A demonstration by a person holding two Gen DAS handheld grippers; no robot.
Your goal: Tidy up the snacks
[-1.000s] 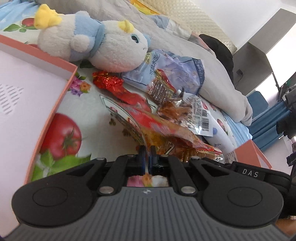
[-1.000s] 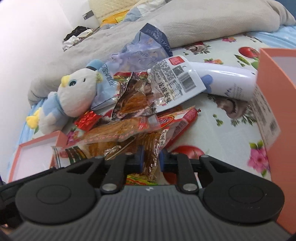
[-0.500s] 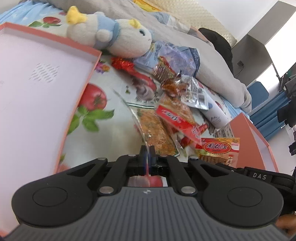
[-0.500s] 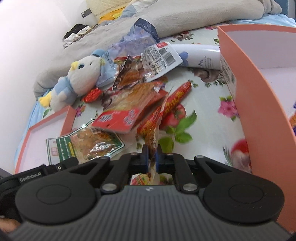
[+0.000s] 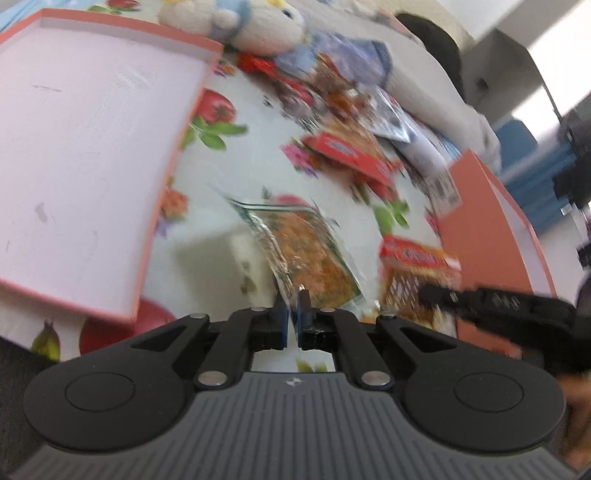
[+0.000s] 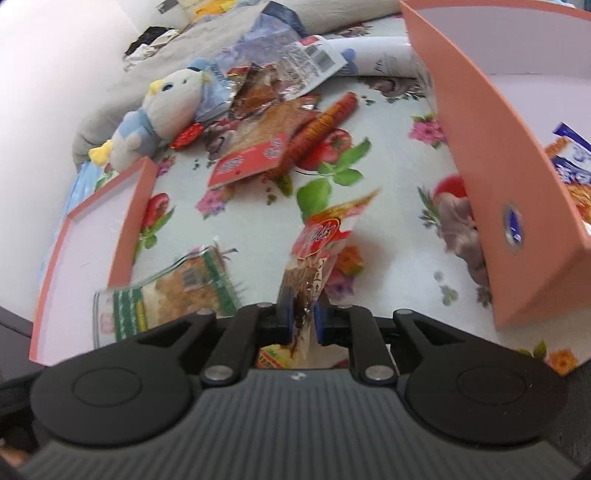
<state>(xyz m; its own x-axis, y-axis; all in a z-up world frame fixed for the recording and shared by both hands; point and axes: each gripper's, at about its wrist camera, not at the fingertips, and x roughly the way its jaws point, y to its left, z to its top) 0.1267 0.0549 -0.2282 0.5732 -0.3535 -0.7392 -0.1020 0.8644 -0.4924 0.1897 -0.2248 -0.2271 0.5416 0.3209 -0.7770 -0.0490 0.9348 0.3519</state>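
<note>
My left gripper (image 5: 294, 306) is shut on the near corner of a clear, green-edged packet (image 5: 310, 251) of orange-brown snack, which hangs above the flowered sheet. In the right wrist view that packet (image 6: 173, 295) shows at lower left. My right gripper (image 6: 303, 314) is shut on a red-topped packet (image 6: 317, 243) with dark brown pieces inside. Further back, several snack packets (image 6: 266, 147) lie in a loose pile. A shallow orange tray (image 5: 173, 162) lies to the left and a deeper orange box (image 6: 480, 155) to the right, with a few packets (image 6: 569, 162) inside it.
A white and blue plush toy (image 6: 162, 110) lies beside the pile, at the tray's far corner. A white bottle (image 6: 384, 55) lies behind the box, and a grey blanket (image 6: 332, 14) bounds the far side. The flowered sheet (image 6: 388, 229) spreads between tray and box.
Both grippers have drawn back from the snack pile, each carrying its packet. The pile and the plush toy now sit farther off. The tray and the box have come in closer at the sides.
</note>
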